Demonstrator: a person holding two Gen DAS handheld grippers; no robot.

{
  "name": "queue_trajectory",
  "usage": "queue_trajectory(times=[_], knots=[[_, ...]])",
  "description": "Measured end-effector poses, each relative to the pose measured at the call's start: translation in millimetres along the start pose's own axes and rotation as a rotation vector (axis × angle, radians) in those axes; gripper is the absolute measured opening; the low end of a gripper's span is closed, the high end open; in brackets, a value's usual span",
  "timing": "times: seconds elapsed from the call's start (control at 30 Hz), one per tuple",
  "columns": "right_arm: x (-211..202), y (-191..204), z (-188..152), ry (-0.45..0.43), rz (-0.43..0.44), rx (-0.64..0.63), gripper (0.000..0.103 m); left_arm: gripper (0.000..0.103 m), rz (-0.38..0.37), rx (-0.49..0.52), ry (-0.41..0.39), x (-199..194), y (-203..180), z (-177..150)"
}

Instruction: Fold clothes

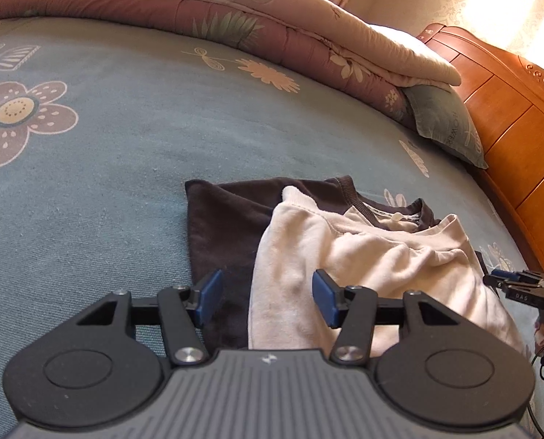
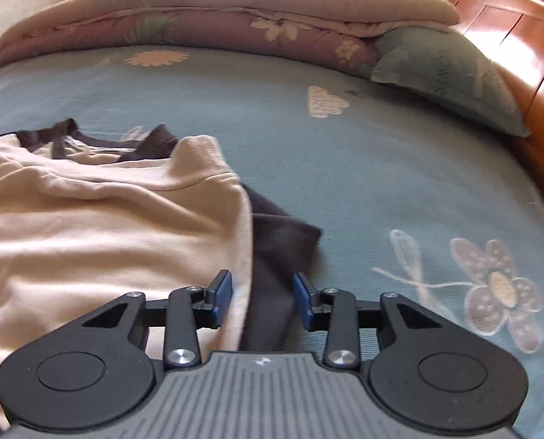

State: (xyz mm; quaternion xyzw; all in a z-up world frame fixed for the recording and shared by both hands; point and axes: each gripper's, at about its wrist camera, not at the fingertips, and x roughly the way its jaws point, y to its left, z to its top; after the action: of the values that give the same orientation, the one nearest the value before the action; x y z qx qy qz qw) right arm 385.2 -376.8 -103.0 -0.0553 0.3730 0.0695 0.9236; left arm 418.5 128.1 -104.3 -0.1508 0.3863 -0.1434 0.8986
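Note:
A cream and dark brown shirt [image 1: 374, 256] lies partly folded on the blue floral bedsheet [image 1: 107, 183]. Its dark sleeve [image 1: 217, 226] is spread flat on the left, with the cream body on top. My left gripper [image 1: 268, 298] is open, just above the near left edge of the shirt, where cream meets dark. My right gripper [image 2: 263, 300] is open over the shirt's right edge [image 2: 246, 256], with the dark right sleeve [image 2: 275, 248] between its fingers. The right gripper also shows in the left wrist view [image 1: 520, 285]. The cream body [image 2: 89, 226] is wrinkled.
A folded floral quilt [image 1: 235, 18] lies along the far side of the bed. A blue-green pillow [image 1: 447, 124] leans beside the orange wooden headboard [image 1: 509, 128]. Both show in the right wrist view too: the quilt [image 2: 217, 11], the pillow [image 2: 444, 73].

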Motion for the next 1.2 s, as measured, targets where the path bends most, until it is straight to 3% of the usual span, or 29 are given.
queue_trajectory(times=[0.03, 0.1, 0.17, 0.3, 0.33, 0.37, 0.4, 0.47, 0.53, 0.6, 0.7, 0.77, 0.8, 0.87, 0.9, 0.97, 1.07, 1.13, 1.2], knots=[[-6, 0, 4, -0.024, 0.028, 0.024, 0.044, 0.053, -0.009, 0.004, -0.009, -3, -4, 0], [-14, 8, 10, -0.052, 0.185, 0.064, 0.056, 0.055, -0.036, 0.004, -0.007, -5, -9, 2], [-9, 28, 13, -0.037, 0.256, 0.04, 0.062, 0.055, -0.034, 0.014, -0.005, -5, -14, 2], [17, 61, 8, 0.037, 0.226, -0.024, 0.064, 0.055, -0.02, 0.033, 0.023, -4, -19, -2], [18, 67, 4, 0.031, 0.199, -0.056, 0.055, 0.055, -0.014, 0.046, 0.029, -5, -20, -3], [17, 70, 2, 0.025, 0.18, -0.079, 0.035, 0.055, -0.007, 0.059, 0.035, -6, -21, -4], [15, 71, 2, 0.021, 0.166, -0.095, 0.031, 0.055, 0.0, 0.076, 0.039, -7, -22, -6], [14, 67, 6, 0.008, 0.113, -0.107, 0.003, 0.055, 0.015, 0.106, 0.038, -9, -25, -8], [16, 57, 11, -0.004, 0.033, -0.103, 0.002, 0.056, 0.017, 0.116, 0.042, -10, -27, -8], [19, 35, 16, 0.004, 0.044, -0.013, 0.002, 0.056, 0.033, 0.144, 0.044, -9, -31, -8], [16, 18, 21, 0.009, 0.146, 0.051, 0.009, 0.057, 0.076, 0.192, 0.042, -6, -35, -8], [13, 27, 23, 0.005, 0.204, 0.028, 0.045, 0.057, 0.076, 0.174, 0.05, -4, -31, -8], [15, 34, 23, 0.019, 0.239, 0.028, 0.052, 0.057, 0.074, 0.164, 0.055, -3, -29, -9], [26, 48, 24, 0.052, 0.264, 0.031, 0.053, 0.057, 0.071, 0.151, 0.061, -2, -26, -10], [30, 56, 23, 0.062, 0.252, 0.007, 0.052, 0.057, 0.07, 0.151, 0.063, -2, -26, -11], [32, 72, 20, 0.056, 0.16, -0.099, 0.021, 0.057, 0.056, 0.153, 0.072, -4, -26, -12], [35, 55, 28, 0.05, 0.101, -0.072, 0.002, 0.057, 0.063, 0.175, 0.063, -8, -28, -8], [42, 30, 34, 0.049, 0.003, -0.014, 0.002, 0.057, 0.045, 0.162, 0.056, -10, -28, -3], [45, 0, 41, 0.074, 0.044, 0.104, 0.002, 0.057, 0.025, 0.146, 0.05, -12, -27, 2]])
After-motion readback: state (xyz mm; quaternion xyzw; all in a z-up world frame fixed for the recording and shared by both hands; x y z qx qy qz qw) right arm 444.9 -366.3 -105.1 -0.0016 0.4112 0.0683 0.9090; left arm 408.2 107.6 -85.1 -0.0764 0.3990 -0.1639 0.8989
